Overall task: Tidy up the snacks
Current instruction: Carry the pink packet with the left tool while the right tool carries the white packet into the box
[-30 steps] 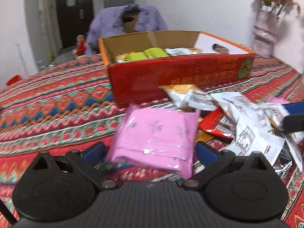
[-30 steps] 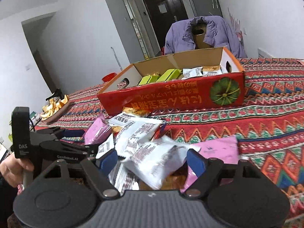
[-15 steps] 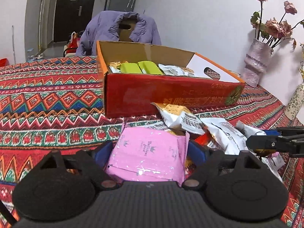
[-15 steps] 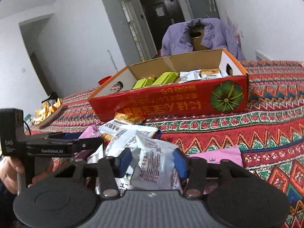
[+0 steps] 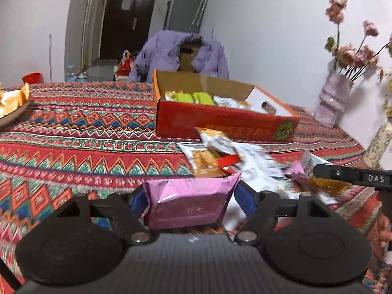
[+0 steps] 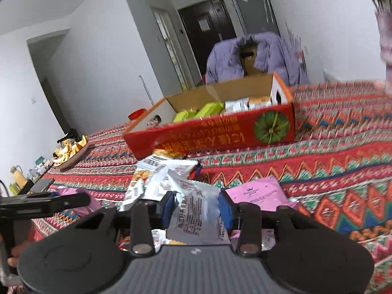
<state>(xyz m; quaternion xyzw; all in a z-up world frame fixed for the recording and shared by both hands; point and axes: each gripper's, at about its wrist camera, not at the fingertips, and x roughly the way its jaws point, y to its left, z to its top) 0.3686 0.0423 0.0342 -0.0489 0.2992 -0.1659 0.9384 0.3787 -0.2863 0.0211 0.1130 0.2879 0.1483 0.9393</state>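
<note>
Holding a pink snack packet (image 5: 189,202) in my left gripper (image 5: 189,196), both blue pads pressed on its ends; its jaws have just been closing, and now stand moderately wide with the packet filling the gap. Packet sits at 6 o'clock in the left wrist view, above the patterned tabletop (image 5: 85,132).

My right gripper (image 6: 197,207) is clamped on a white snack packet (image 6: 198,210), jaws narrow after just closing, pads squeezing the crinkled wrapper. From the left wrist view that gripper comes in at 3 o'clock, a white-and-orange wrapper hanging at its tip.

Loose snack pile (image 5: 225,156) lies on the tabletop between my grippers and the red box (image 5: 220,122), at about 1 o'clock from the pink packet. Box is open-topped, at 12 o'clock in both views, with green packets (image 6: 201,111) and white packets (image 6: 238,104) already inside. Another pink packet (image 6: 257,192) lies flat on the tabletop just at 2 o'clock of the right gripper.

Purple jacket (image 5: 176,51) hangs over a chair behind the box. Flower vase (image 5: 332,100) at 2 o'clock, left view. Plate of orange pieces (image 6: 71,150) at 9 o'clock, right view.
</note>
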